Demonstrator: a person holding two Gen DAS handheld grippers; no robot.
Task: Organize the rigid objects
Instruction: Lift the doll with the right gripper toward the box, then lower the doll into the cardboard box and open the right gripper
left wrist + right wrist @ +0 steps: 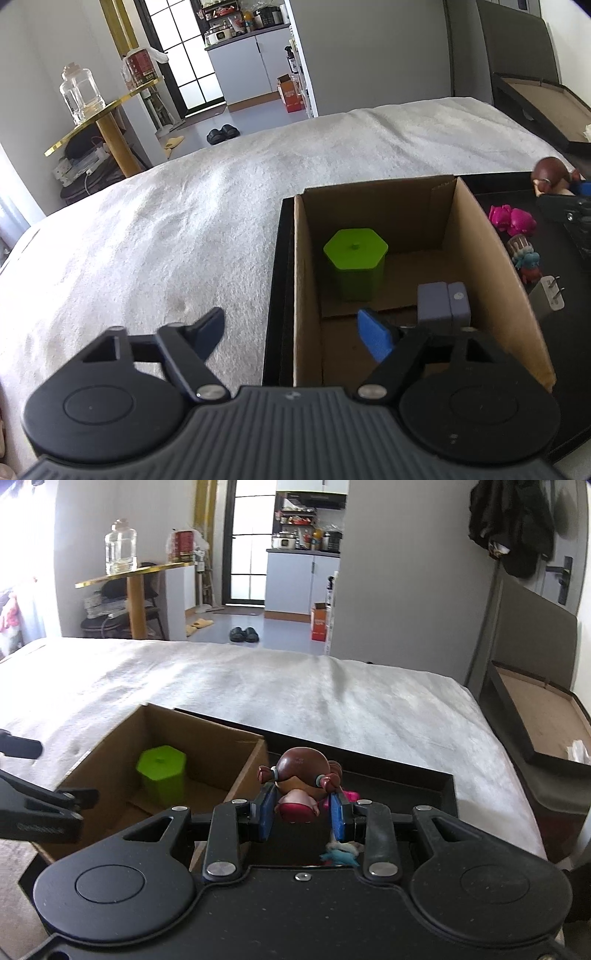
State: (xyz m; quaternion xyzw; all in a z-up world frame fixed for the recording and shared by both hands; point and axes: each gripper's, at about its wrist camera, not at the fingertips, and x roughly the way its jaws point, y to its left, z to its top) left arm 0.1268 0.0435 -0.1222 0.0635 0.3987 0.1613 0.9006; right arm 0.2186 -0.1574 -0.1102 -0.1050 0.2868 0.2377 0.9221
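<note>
A cardboard box [476, 236] stands in a black tray [517, 177] on the bed. It holds a green hexagonal container [354, 258] and a grey-lilac block [443, 302]. My left gripper [293, 332] is open and straddles the box's left wall, one finger over the blanket and the blue pad [375, 334] inside the box. My right gripper [303, 812] is shut on a doll figurine [301, 775] with brown pigtails, lifted above the tray [406, 771] just right of the box [236, 771]. The green container [160, 770] also shows here.
On the tray to the right of the box lie a pink toy [511, 219], small figures [524, 258] and a white plug [546, 299]. A white blanket [184, 221] covers the bed. Another shallow black box [535, 716] sits off the bed's right side.
</note>
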